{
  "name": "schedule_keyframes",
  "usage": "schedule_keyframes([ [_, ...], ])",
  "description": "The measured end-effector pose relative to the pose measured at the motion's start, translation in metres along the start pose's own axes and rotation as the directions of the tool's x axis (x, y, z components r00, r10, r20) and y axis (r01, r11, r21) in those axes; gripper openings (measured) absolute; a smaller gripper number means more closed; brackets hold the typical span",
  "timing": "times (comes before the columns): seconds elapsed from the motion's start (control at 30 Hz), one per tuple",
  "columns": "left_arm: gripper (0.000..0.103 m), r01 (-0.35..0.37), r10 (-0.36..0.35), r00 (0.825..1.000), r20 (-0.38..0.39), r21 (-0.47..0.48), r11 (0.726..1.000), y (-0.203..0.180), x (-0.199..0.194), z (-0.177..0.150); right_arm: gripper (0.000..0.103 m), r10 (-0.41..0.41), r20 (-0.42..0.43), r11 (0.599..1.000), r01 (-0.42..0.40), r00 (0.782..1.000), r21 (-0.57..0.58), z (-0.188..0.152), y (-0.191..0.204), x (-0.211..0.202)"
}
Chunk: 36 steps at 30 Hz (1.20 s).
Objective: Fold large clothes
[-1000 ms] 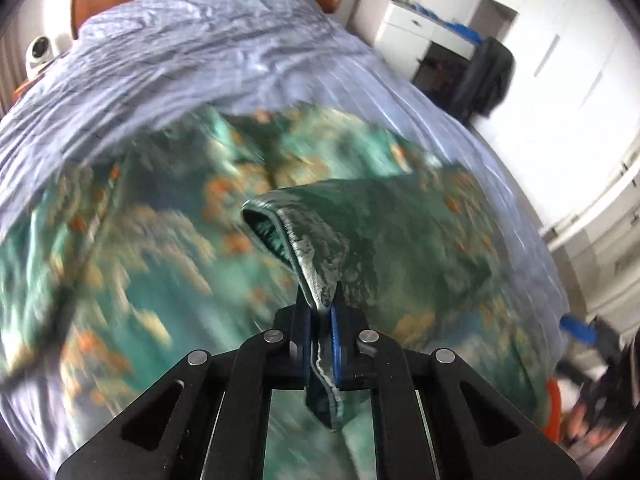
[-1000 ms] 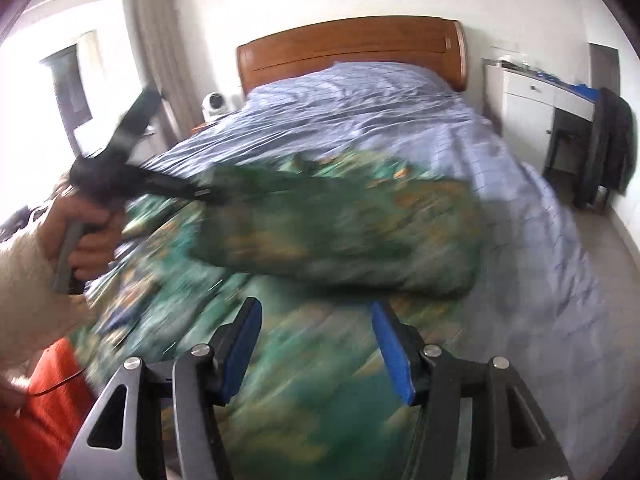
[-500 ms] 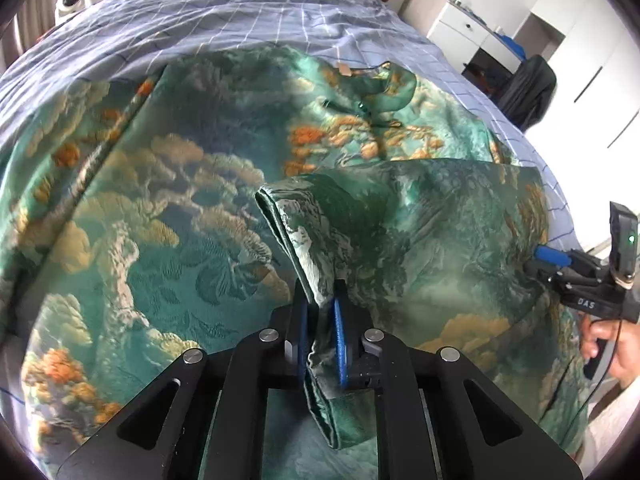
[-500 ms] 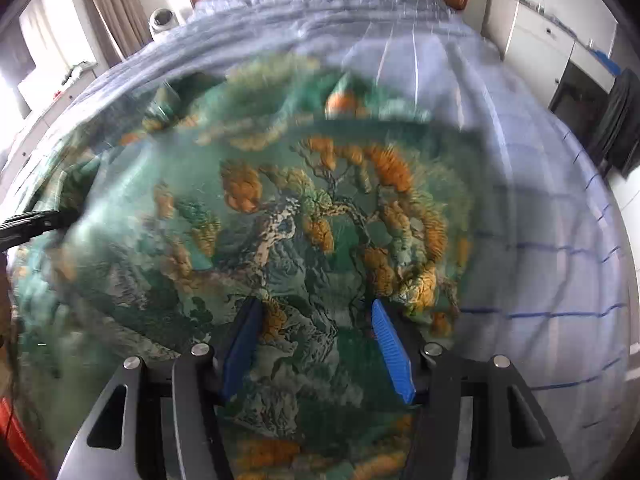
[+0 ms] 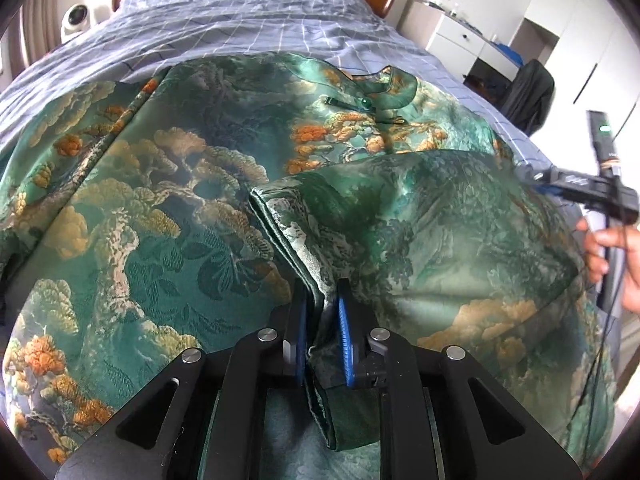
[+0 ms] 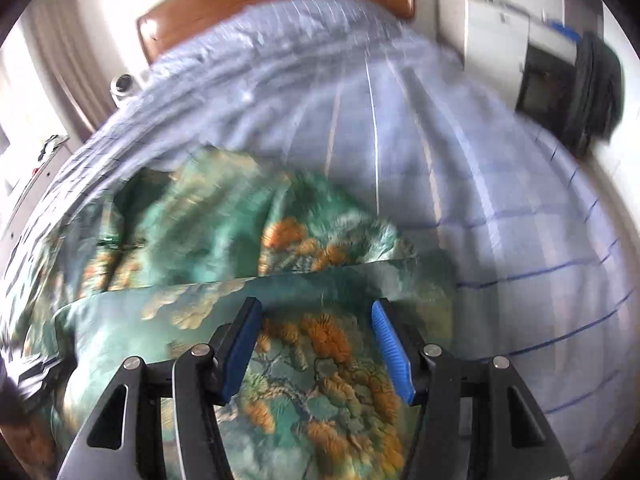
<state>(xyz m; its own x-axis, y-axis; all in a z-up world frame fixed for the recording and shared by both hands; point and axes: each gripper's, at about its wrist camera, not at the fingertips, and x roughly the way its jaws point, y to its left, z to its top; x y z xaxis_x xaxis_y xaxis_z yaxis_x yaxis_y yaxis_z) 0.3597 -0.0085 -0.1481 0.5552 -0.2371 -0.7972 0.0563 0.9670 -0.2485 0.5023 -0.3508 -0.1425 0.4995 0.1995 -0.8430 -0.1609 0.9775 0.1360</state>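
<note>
We see the green patterned garment [image 5: 168, 208] spread across the checked blue bedsheet [image 5: 248, 20], 1 side folded over onto the middle. Our left gripper [image 5: 322, 316] has just been easing its jaws apart; the garment's folded hem [image 5: 280, 224] sits between the 2 blue pads, a slim gap showing on one side. Our right gripper [image 6: 316, 344] hangs over the garment's near edge, jaws wide and grasping nothing.

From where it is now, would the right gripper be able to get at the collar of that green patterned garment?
Probably yes. The right gripper is open and empty above the folded-over part of the green garment. The collar lies uncovered farther up the bed, with nothing in between; it would only need to move forward.
</note>
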Motion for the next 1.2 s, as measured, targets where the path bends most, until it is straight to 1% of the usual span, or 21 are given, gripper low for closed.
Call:
schedule_keyframes([
  [0.03, 0.015, -0.001, 0.001, 1.000, 0.001, 0.001, 1.000, 0.000, 0.001, 0.000, 0.058, -0.006, -0.045, 1.000, 0.007, 0.999, 0.010, -0.003, -0.001, 0.016],
  [0.07, 0.015, 0.001, -0.001, 1.000, 0.002, 0.000, 1.000, 0.001, 0.001, 0.000, 0.059, -0.016, -0.056, 1.000, 0.016, 0.998, 0.006, -0.003, 0.001, 0.023],
  [0.17, 0.015, 0.015, -0.015, 1.000, 0.009, -0.010, 1.000, 0.004, 0.003, 0.000, 0.059, -0.037, -0.044, 0.999, 0.036, 0.998, -0.006, -0.004, 0.004, 0.023],
  [0.27, 0.015, 0.018, -0.018, 1.000, 0.013, -0.012, 1.000, 0.004, 0.003, 0.000, 0.059, -0.041, -0.026, 0.999, 0.040, 0.999, -0.009, -0.010, 0.004, 0.010],
  [0.4, 0.015, 0.008, -0.007, 1.000, 0.024, -0.005, 1.000, 0.003, 0.002, -0.001, 0.058, -0.069, 0.009, 0.995, 0.070, 0.998, -0.070, -0.029, 0.018, -0.019],
  [0.57, 0.015, -0.012, 0.012, 0.999, 0.031, 0.008, 1.000, -0.001, 0.001, -0.001, 0.058, -0.068, 0.010, 0.987, 0.069, 0.998, -0.147, -0.073, 0.045, -0.050],
  [0.63, 0.015, -0.012, 0.012, 0.999, 0.031, 0.007, 1.000, -0.001, 0.002, -0.001, 0.059, -0.057, 0.008, 0.985, 0.058, 0.998, -0.161, -0.088, 0.053, -0.059],
  [0.7, 0.015, -0.014, 0.013, 0.999, 0.030, 0.007, 1.000, -0.002, 0.002, -0.001, 0.059, -0.058, -0.007, 0.984, 0.056, 0.998, -0.171, -0.099, 0.058, -0.059],
  [0.73, 0.015, -0.016, 0.015, 0.999, 0.031, 0.008, 1.000, -0.002, 0.002, -0.001, 0.059, -0.070, -0.007, 0.981, 0.068, 0.997, -0.180, -0.104, 0.060, -0.057],
  [0.87, 0.017, -0.026, 0.025, 0.999, 0.032, 0.023, 0.999, -0.004, 0.000, 0.000, 0.059, -0.089, 0.003, 0.981, 0.088, 0.996, -0.170, -0.109, 0.060, -0.046],
  [0.9, 0.021, -0.032, 0.031, 0.999, 0.034, 0.026, 0.999, -0.005, -0.001, 0.001, 0.059, -0.096, 0.008, 0.980, 0.096, 0.995, -0.173, -0.110, 0.061, -0.047],
  [0.97, 0.037, -0.035, 0.034, 0.999, 0.038, 0.027, 0.999, -0.005, -0.007, 0.001, 0.059, -0.110, 0.026, 0.979, 0.113, 0.994, -0.168, -0.110, 0.064, -0.055],
  [1.03, 0.071, -0.030, 0.029, 0.998, 0.047, 0.018, 0.999, -0.007, -0.017, 0.000, 0.059, -0.097, 0.048, 0.984, 0.103, 0.994, -0.145, -0.111, 0.063, -0.068],
  [1.07, 0.076, -0.033, 0.032, 0.998, 0.053, 0.015, 0.999, -0.008, -0.023, -0.002, 0.060, -0.093, 0.052, 0.986, 0.099, 0.994, -0.135, -0.112, 0.063, -0.076],
  [1.1, 0.081, -0.033, 0.032, 0.998, 0.059, 0.018, 0.999, -0.009, -0.030, -0.004, 0.068, -0.093, 0.054, 0.987, 0.099, 0.994, -0.129, -0.115, 0.066, -0.081],
  [1.13, 0.081, -0.029, 0.027, 0.998, 0.059, 0.023, 0.999, -0.011, -0.035, -0.006, 0.080, -0.093, 0.064, 0.987, 0.100, 0.994, -0.122, -0.118, 0.067, -0.091],
  [1.2, 0.081, -0.023, 0.022, 0.999, 0.043, 0.036, 0.999, -0.014, -0.049, -0.014, 0.082, -0.089, 0.098, 0.988, 0.100, 0.991, -0.119, -0.127, 0.071, -0.110],
])
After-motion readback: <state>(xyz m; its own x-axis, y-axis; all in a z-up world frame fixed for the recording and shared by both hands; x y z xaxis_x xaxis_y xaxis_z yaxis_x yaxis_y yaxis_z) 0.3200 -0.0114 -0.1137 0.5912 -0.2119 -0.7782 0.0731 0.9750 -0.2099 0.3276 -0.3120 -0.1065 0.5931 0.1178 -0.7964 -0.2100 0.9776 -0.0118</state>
